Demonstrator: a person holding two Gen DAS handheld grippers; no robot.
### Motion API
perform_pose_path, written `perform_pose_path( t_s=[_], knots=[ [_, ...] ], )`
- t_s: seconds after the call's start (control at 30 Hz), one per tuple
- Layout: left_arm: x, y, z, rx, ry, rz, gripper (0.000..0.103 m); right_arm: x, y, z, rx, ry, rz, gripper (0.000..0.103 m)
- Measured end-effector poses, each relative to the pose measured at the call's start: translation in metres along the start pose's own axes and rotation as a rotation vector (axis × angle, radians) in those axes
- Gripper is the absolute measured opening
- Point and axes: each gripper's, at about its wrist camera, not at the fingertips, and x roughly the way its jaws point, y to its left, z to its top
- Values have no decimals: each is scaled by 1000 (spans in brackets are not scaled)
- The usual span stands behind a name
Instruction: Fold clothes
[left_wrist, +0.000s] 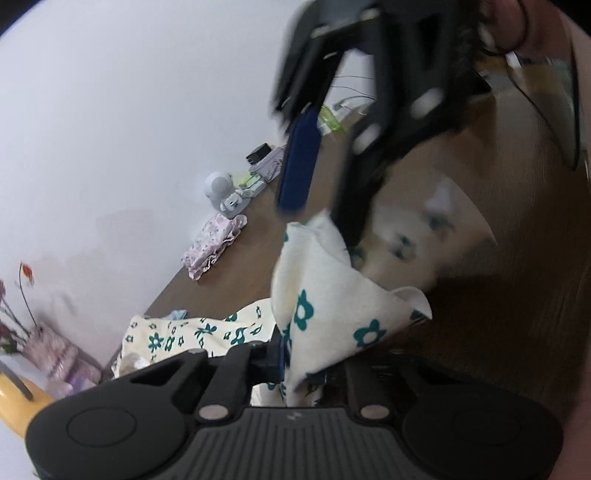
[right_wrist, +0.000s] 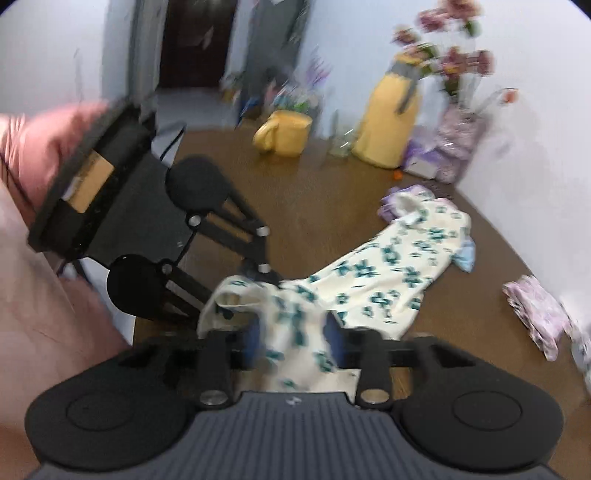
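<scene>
A cream garment with teal flowers (left_wrist: 325, 295) lies partly lifted over the brown table (left_wrist: 251, 243). My left gripper (left_wrist: 295, 362) is shut on one edge of it. My right gripper (left_wrist: 321, 221) comes in from above in the left wrist view, its blue pads (left_wrist: 295, 166) parted around the cloth's upper corner. In the right wrist view the garment (right_wrist: 391, 273) stretches away across the table, and my right gripper (right_wrist: 291, 339) has bunched cloth between its blue pads (right_wrist: 332, 336). The left gripper (right_wrist: 255, 273) holds the cloth's near edge just ahead.
A folded lilac floral cloth (left_wrist: 214, 243) lies near the wall, also seen at right (right_wrist: 535, 314). A small white robot figure (left_wrist: 221, 192), yellow jug (right_wrist: 391, 122), yellow mug (right_wrist: 284, 133), flower vase (right_wrist: 458, 147) and small boxes line the table's edge.
</scene>
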Motion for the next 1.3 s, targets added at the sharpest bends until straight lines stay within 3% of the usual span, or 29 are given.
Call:
perform_pose_path(
  t_s=[0.1,0.2,0.33,0.47,0.6,0.67,0.7,0.77,0.83,1.0,1.1,1.3],
  knots=[
    [1,11,2,-44,-1,-14,10,-19,-10,-28,23,-44,-80,63],
    [4,24,4,-82,1,-22,10,-12,-16,-63,14,41,-172,65],
    [4,30,13,-130,7,-24,10,15,-11,-97,-57,131,-187,65],
    [-2,34,21,-181,16,-24,10,32,0,-92,-168,62,-139,65],
    [2,39,25,-205,23,-14,10,50,23,-82,-375,-36,-186,78],
    [0,38,25,-208,23,-17,10,57,26,-80,-443,-66,-187,78],
    [-1,37,24,-206,25,-19,10,61,25,-78,-457,-73,-173,74],
    [0,35,21,-197,35,-23,10,64,15,-70,-436,-69,-112,55],
    [1,33,19,-193,43,-28,10,62,1,-60,-389,-64,-34,25],
    [-6,26,11,-210,30,-74,10,52,-24,-44,-263,-72,135,17],
    [-11,21,5,-207,33,-139,10,48,-32,-43,-173,-41,230,14],
    [-22,46,-3,-351,26,-359,11,49,-64,-31,58,34,424,12]
  ],
)
